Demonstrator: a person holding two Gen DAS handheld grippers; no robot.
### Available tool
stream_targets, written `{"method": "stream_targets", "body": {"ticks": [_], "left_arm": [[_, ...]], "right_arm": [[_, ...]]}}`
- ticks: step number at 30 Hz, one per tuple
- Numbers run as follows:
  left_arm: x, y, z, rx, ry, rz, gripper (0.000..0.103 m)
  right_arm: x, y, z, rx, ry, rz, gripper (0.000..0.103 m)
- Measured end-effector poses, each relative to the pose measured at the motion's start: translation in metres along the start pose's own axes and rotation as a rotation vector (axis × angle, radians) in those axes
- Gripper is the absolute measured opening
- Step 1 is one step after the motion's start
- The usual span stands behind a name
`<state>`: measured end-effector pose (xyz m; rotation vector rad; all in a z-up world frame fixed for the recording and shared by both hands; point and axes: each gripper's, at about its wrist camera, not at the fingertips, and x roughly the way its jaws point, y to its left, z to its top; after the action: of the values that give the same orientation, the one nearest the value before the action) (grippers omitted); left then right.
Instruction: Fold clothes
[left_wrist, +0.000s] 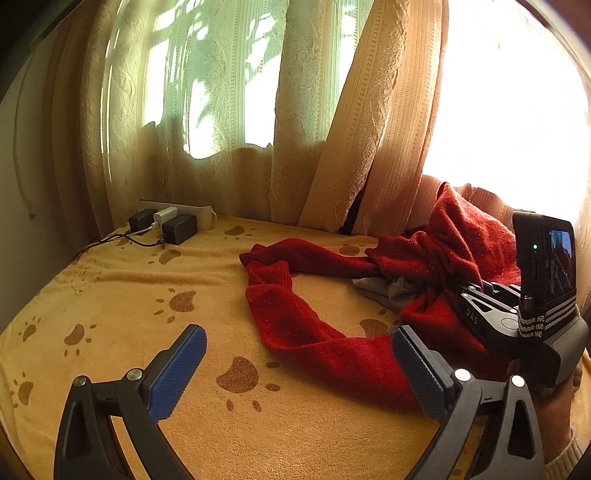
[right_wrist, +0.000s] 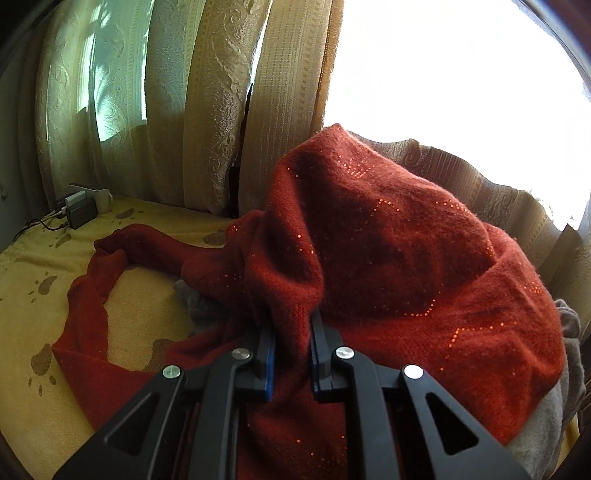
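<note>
My right gripper (right_wrist: 291, 328) is clamped on a bunched fold of the red knit sweater (right_wrist: 388, 251), its blue-padded fingers (right_wrist: 267, 363) pressed close with the wool pinched between them. The sweater is a fuzzy, deep red knit scattered with tiny glittering dots that run in zigzag lines across its body. It lies crumpled on the yellow paw-print blanket (left_wrist: 110, 295) near the curtains (left_wrist: 332, 129), its body heaped up in a mound against the bright window side. One long sleeve (left_wrist: 295, 332) runs out from the heap and curves across the blanket in a loop, its ribbed cuff (left_wrist: 267, 275) doubled back beside a second strip of red cloth. A bit of grey cloth (left_wrist: 388, 290) peeks out from under the heap.

My left gripper (left_wrist: 299, 369) hangs above the blanket with its fingers spread wide apart and nothing between them; the sleeve lies just past its right finger. Far off in the corner, a white power strip (left_wrist: 184, 214) with black chargers sits on the blanket.
</note>
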<state>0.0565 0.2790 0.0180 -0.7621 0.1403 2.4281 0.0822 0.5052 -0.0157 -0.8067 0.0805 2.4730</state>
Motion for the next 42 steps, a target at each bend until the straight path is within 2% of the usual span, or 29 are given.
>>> {"method": "stream_targets", "body": {"ticks": [4, 13, 20, 25, 29, 31, 33, 35, 36, 37, 38, 42], "left_arm": [[0.001, -0.001, -0.001, 0.004, 0.005, 0.003, 0.102], [0.003, -0.003, -0.002, 0.01, 0.011, 0.003, 0.102], [0.007, -0.002, -0.003, 0.009, 0.03, 0.003, 0.102], [0.013, 0.001, -0.005, -0.015, 0.064, -0.009, 0.102], [0.016, 0.003, -0.006, -0.033, 0.082, -0.023, 0.102], [0.017, 0.003, -0.007, -0.035, 0.087, -0.024, 0.102], [0.018, 0.0, -0.009, -0.035, 0.1, -0.032, 0.102], [0.016, -0.003, -0.01, -0.029, 0.104, -0.046, 0.102], [0.015, -0.005, -0.011, -0.022, 0.1, -0.048, 0.102], [0.013, -0.008, -0.012, -0.014, 0.093, -0.047, 0.102], [0.011, -0.01, -0.012, -0.005, 0.085, -0.044, 0.102], [0.01, -0.014, -0.013, 0.02, 0.071, -0.02, 0.102]], "right_arm": [[-0.007, -0.004, -0.001, 0.023, -0.023, 0.012, 0.015], [-0.033, -0.022, -0.002, 0.136, -0.074, 0.126, 0.013], [-0.064, -0.025, -0.004, 0.136, -0.131, 0.117, 0.012], [-0.105, -0.034, -0.005, 0.151, -0.201, 0.124, 0.007], [-0.161, -0.041, -0.011, 0.13, -0.303, 0.104, 0.004], [-0.192, -0.04, -0.015, 0.093, -0.357, 0.079, 0.004], [-0.206, -0.035, -0.018, 0.033, -0.349, 0.058, 0.004], [-0.197, -0.03, -0.022, -0.014, -0.282, 0.108, 0.014], [-0.186, -0.027, -0.024, -0.025, -0.242, 0.109, 0.046], [-0.175, -0.024, -0.026, -0.032, -0.204, 0.106, 0.089], [-0.166, -0.024, -0.029, -0.02, -0.185, 0.086, 0.102], [-0.136, -0.018, -0.022, -0.01, -0.169, 0.073, 0.103]]}}
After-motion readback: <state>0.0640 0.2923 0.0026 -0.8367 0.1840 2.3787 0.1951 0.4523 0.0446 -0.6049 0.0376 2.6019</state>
